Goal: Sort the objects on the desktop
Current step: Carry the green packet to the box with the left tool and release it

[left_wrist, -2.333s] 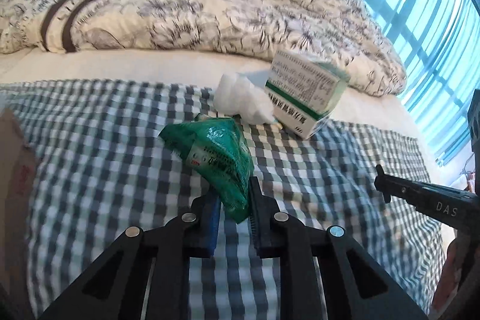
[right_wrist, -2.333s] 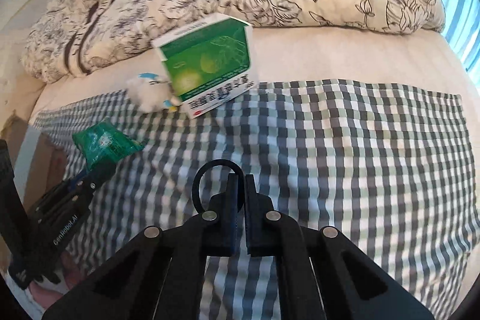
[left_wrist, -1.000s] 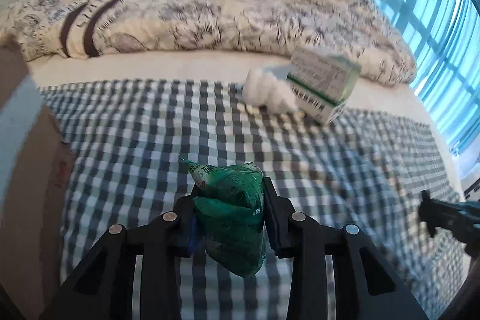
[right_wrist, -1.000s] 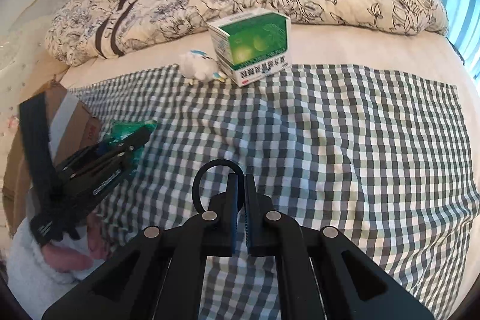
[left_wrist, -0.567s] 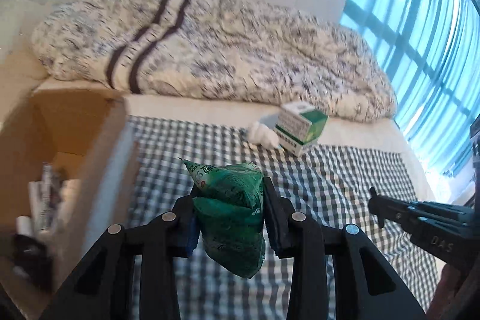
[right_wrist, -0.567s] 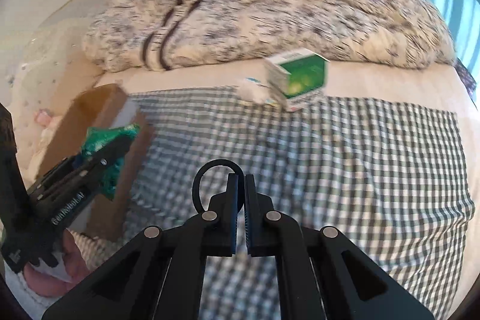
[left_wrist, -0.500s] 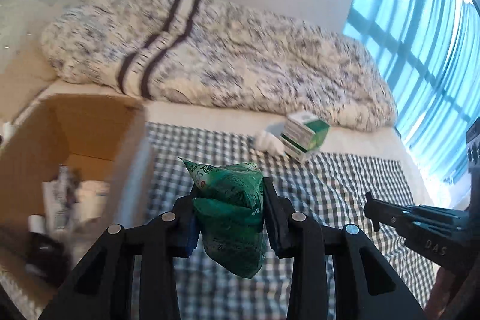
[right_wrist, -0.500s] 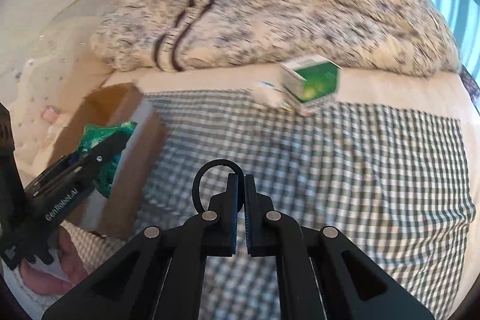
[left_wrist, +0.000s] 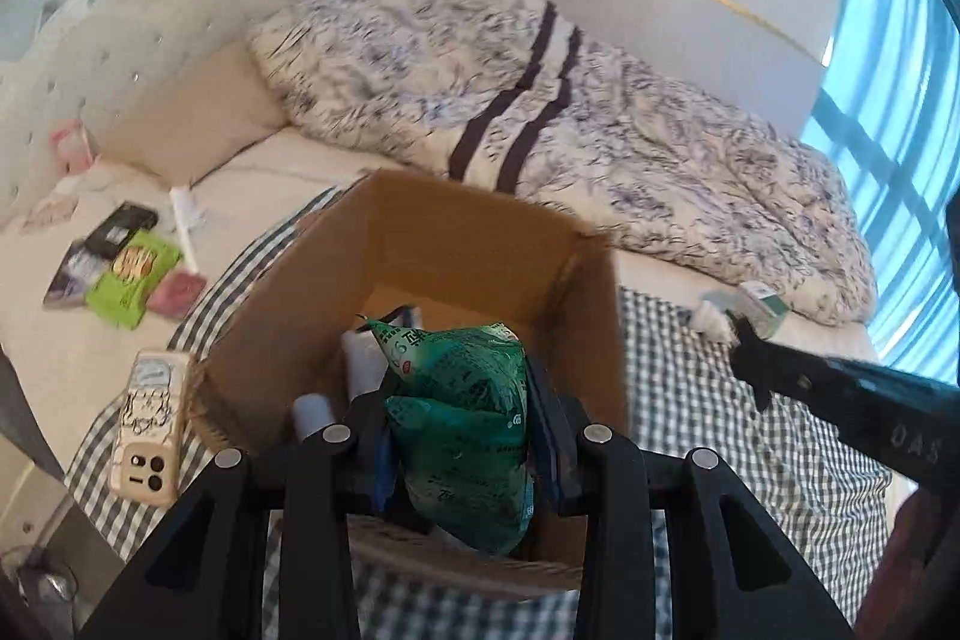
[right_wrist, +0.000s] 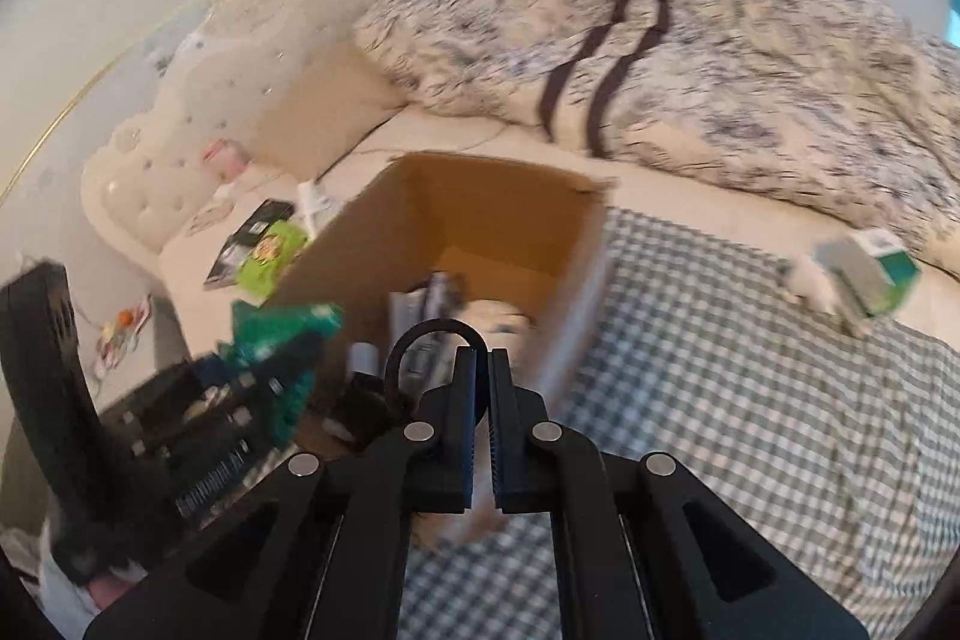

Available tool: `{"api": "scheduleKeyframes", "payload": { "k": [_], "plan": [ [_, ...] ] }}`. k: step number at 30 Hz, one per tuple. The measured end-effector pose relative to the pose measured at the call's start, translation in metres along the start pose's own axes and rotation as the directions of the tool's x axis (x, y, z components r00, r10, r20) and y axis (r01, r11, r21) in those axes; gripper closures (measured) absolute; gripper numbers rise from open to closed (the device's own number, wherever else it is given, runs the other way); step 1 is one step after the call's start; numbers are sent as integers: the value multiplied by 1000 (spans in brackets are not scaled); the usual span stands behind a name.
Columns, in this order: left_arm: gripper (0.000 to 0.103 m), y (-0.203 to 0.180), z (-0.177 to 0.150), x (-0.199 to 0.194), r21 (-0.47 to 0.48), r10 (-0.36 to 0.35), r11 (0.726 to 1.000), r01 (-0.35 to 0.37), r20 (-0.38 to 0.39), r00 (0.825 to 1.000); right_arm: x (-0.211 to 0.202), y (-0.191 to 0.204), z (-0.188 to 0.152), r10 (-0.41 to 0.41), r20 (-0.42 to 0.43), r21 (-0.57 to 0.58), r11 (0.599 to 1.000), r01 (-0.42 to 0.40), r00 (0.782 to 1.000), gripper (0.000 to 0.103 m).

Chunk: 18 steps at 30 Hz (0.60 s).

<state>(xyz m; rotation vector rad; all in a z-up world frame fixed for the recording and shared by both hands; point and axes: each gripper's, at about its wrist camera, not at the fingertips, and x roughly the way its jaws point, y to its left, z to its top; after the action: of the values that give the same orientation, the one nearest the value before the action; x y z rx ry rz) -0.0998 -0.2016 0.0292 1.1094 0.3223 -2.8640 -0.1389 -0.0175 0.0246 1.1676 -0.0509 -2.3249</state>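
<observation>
My left gripper (left_wrist: pixel 459 400) is shut on a crumpled green packet (left_wrist: pixel 462 430), which hangs above the mouth of an open cardboard box (left_wrist: pixel 480 244). Several items lie in the box bottom, among them a white tube. In the right wrist view the same packet (right_wrist: pixel 282 334) shows blurred at the box's (right_wrist: pixel 498 208) left rim. My right gripper (right_wrist: pixel 483 358) is shut on a thin black ring (right_wrist: pixel 429 331), just before the box's near side. A green medicine box (right_wrist: pixel 870 274) and a white wad (right_wrist: pixel 807 280) lie far right on the checked cloth (right_wrist: pixel 750 400).
A phone in a pale case (left_wrist: pixel 150 424) lies left of the box on the cloth edge. Snack packets and cards (left_wrist: pixel 132 274) are scattered on the sheet at the left. A patterned duvet (left_wrist: pixel 600 117) lies behind, with a blue curtain (left_wrist: pixel 900 160) at the right.
Both grippers swung left, from over the checked cloth to the cardboard box. The green packet, still held, now hangs above the box opening. The medicine box has slid to the far right of view.
</observation>
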Motion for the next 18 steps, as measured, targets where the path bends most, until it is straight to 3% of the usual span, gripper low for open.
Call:
{"api": "scheduleKeyframes", "payload": {
  "k": [4, 5, 6, 7, 8, 9, 18],
  "plan": [
    [63, 13, -3, 13, -10, -7, 1000, 7, -17, 1000, 24, 14, 13, -5, 2, -1, 1000, 5, 1000, 94],
    [54, 12, -4, 14, -4, -8, 1000, 8, -13, 1000, 29, 13, 16, -8, -3, 19, 1000, 8, 1000, 74],
    [47, 12, -5, 15, 4, -8, 1000, 8, -7, 1000, 32, 11, 19, -15, -11, 39, 999, 15, 1000, 44],
    [24, 11, -5, 15, 14, -7, 1000, 7, -2, 1000, 34, 9, 22, -19, -11, 56, 998, 20, 1000, 33],
    [7, 9, -6, 16, 28, -3, 1000, 3, 8, 1000, 34, 6, 23, -19, 4, 73, 997, 18, 1000, 31],
    [5, 7, -6, 15, 42, 3, 999, -4, 25, 1000, 32, 2, 23, -16, 22, 86, 996, 14, 1000, 31],
    [5, -28, -12, 22, 100, -6, 995, 5, 4, 1000, 12, -43, 15, -66, 39, 154, 986, 59, 997, 31]
  ]
}}
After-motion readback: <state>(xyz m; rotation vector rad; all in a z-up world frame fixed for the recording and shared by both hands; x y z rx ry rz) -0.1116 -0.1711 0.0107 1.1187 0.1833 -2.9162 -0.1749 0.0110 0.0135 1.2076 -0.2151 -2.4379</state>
